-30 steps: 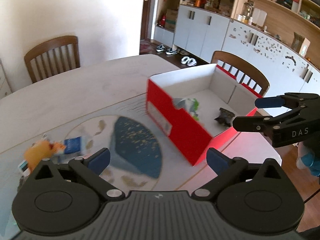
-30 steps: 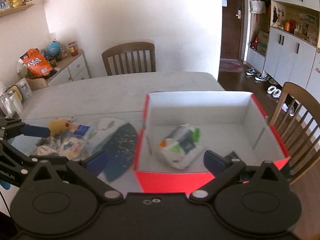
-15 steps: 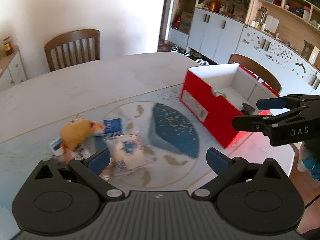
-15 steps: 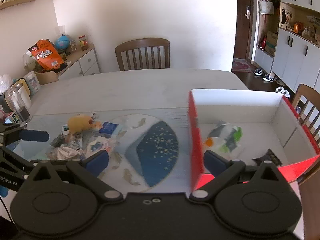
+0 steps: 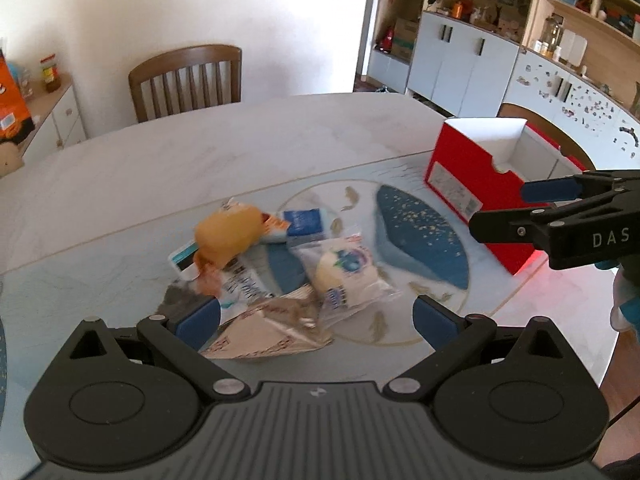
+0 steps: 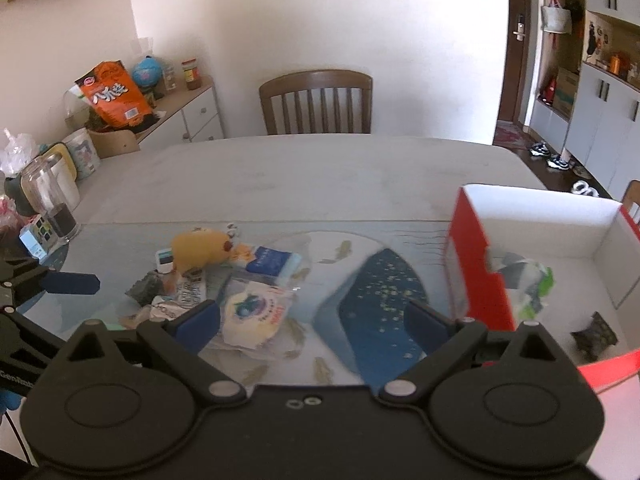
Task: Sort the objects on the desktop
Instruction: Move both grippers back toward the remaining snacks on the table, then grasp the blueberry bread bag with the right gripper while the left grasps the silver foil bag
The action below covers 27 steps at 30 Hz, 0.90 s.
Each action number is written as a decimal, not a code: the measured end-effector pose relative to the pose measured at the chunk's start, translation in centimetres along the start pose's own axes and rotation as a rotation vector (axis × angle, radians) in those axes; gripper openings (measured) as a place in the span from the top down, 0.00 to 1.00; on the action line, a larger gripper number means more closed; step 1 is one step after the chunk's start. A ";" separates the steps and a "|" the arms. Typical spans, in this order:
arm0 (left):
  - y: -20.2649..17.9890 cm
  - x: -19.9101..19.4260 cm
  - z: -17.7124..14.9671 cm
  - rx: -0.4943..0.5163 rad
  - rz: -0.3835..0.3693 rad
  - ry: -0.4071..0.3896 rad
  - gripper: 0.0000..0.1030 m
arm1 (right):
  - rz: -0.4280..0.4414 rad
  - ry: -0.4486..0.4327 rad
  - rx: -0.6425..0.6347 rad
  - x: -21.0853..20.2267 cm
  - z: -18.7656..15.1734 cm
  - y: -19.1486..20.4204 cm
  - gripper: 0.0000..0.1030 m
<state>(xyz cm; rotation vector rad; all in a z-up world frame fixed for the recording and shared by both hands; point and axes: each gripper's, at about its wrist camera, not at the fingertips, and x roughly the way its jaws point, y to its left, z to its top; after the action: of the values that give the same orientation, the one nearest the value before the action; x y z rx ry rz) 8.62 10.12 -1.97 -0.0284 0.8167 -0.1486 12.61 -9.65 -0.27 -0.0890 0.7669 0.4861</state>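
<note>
My left tool [image 5: 316,316] is open and holds nothing; it hangs over a heap of small things on the table [image 5: 240,148]. My right tool [image 6: 312,322] is also open and empty, and it stands between this heap and the red box [image 6: 480,268].

In the heap I see a yellow plush toy [image 5: 228,232], a blue-and-white packet [image 5: 304,222] just beside it, a clear bag with a pale round bun [image 5: 346,276] and a crumpled silver wrapper [image 5: 272,328] nearest to my left tool. They lie partly one over another on the blue patterned mat [image 5: 424,240].

The red box is at the right side of the table, white inside. In it lie a green-and-white bag [image 6: 528,284] and a small dark wrapper [image 6: 594,334], apart from each other.
</note>
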 end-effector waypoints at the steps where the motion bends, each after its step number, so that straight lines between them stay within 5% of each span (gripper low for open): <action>1: 0.3 0.1 -0.1 -0.009 -0.001 0.001 0.00 | 0.001 0.003 -0.003 0.3 0.0 0.3 0.04; 27: 5.0 5.3 -0.7 -0.091 -0.097 0.104 0.01 | -0.001 0.123 0.029 9.1 0.3 3.6 0.06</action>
<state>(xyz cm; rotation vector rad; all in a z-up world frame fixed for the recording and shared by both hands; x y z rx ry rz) 12.26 14.31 -6.73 -0.1469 0.9261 -0.2060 16.79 -2.86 -5.90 -0.0927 0.8939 0.4720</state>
